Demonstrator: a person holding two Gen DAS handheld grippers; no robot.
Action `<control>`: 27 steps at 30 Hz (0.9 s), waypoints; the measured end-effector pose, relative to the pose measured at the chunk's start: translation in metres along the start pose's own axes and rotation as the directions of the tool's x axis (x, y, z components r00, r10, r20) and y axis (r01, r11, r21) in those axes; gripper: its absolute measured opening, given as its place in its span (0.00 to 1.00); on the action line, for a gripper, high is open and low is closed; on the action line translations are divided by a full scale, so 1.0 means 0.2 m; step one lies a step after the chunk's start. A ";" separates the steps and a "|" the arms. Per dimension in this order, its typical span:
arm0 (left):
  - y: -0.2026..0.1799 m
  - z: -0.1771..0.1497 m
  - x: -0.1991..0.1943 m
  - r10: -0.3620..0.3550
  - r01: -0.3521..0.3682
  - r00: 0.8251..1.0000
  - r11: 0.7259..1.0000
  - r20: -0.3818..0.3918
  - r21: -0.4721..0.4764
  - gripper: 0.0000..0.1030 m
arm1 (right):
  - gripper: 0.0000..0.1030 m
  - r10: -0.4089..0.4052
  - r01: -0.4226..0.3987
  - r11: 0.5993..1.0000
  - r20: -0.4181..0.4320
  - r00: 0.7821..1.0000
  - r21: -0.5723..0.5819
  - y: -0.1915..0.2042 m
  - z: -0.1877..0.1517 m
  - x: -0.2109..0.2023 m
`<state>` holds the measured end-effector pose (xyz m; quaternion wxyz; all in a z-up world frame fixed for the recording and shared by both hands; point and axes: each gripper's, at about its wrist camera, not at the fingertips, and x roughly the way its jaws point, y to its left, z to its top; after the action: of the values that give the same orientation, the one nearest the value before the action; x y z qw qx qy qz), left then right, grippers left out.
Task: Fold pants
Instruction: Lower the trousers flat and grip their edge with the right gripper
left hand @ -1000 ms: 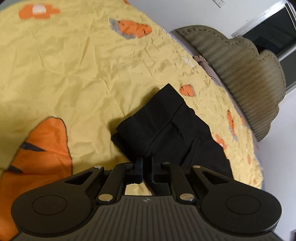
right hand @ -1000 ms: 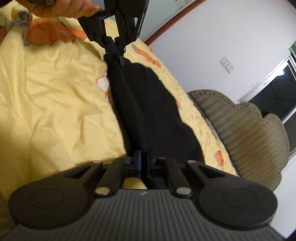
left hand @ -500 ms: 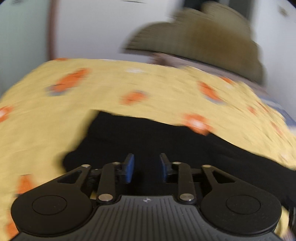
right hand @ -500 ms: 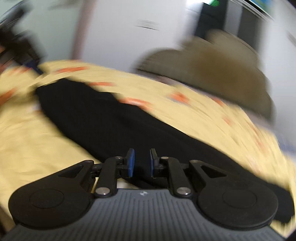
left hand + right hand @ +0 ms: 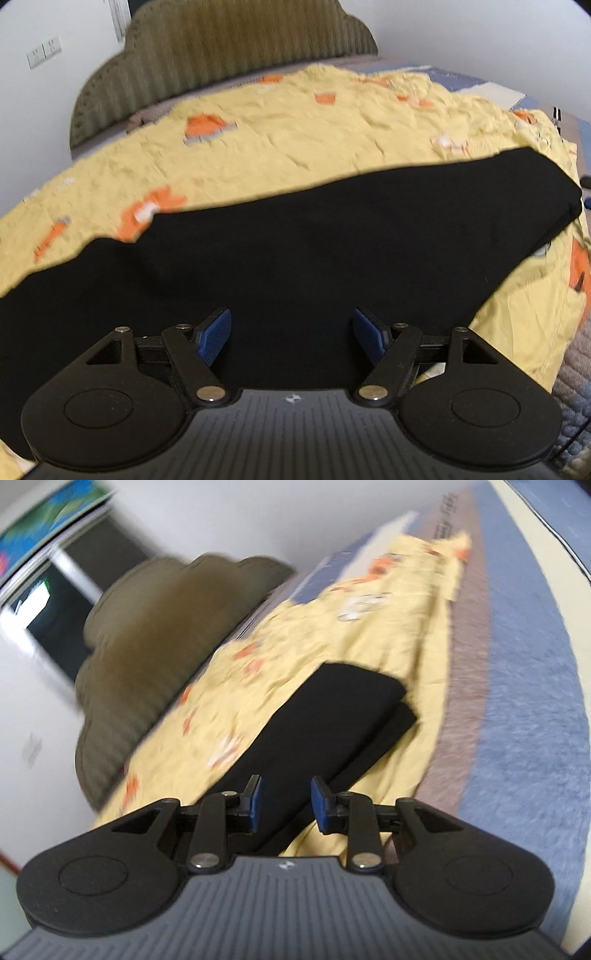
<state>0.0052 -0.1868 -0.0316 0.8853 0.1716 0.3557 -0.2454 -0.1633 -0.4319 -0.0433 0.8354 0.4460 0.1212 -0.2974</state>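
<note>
Left gripper: the fingers are spread wide, blue pads facing each other, with nothing between them. Directly ahead of and below the fingers lie the black pants, flat on the yellow bedspread. Whether the fingertips touch the cloth cannot be told. The pants run as one long band from left of the fingers to far right of them, where the band ends in a squared edge. Beyond the pants the yellow bedspread, printed with orange patches, is wrinkled. Past it stands the olive ribbed headboard against a white wall with wall sockets at the left.

Right gripper: the fingers are parted to a moderate gap, narrower than on the left gripper, and hold nothing. The pants extend straight ahead of the fingers and end in a folded, layered edge further out. The yellow bedspread surrounds them. To the right of the fingers runs a blue and mauve striped quilt. To the left and farther off stands the headboard, blurred, with a dark window behind it.
</note>
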 end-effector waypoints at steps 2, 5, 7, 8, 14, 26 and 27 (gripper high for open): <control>0.01 -0.02 0.02 -0.005 0.005 1.000 1.000 -0.003 -0.023 0.70 | 0.27 0.009 -0.010 0.997 0.011 1.000 0.079 -0.08 0.05 0.04; 0.02 -0.02 0.03 -0.018 0.018 1.000 0.999 -0.008 -0.042 0.70 | 0.27 -0.014 0.013 0.985 0.003 1.000 0.170 -0.17 0.12 0.14; 0.02 -0.02 0.02 -0.017 0.017 1.000 0.999 -0.010 -0.038 0.70 | 0.27 -0.036 0.036 0.975 -0.004 0.999 0.219 -0.22 0.13 0.18; 0.01 -0.02 0.02 -0.012 0.012 1.000 1.000 -0.011 -0.028 0.70 | 0.27 -0.034 0.034 0.970 -0.005 0.999 0.240 -0.24 0.13 0.20; -0.05 -0.04 0.01 0.027 -0.028 0.999 0.999 0.017 0.042 0.70 | 0.07 -0.038 0.032 0.966 0.020 0.999 0.256 -0.27 0.16 0.27; -0.01 -0.04 0.00 -0.025 0.025 1.000 1.000 -0.013 -0.011 0.70 | 0.32 -0.065 0.055 0.951 0.022 0.998 0.305 -0.37 0.10 0.15; -0.01 -0.04 0.01 -0.022 0.022 1.000 1.000 -0.014 -0.009 0.70 | 0.36 -0.064 0.052 0.949 0.027 0.998 0.310 -0.37 0.09 0.14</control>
<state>0.0009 -0.1849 -0.0378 0.8809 0.1655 0.3648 -0.2522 -0.1864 -0.4897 -0.0956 0.7483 0.5620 0.0706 -0.3454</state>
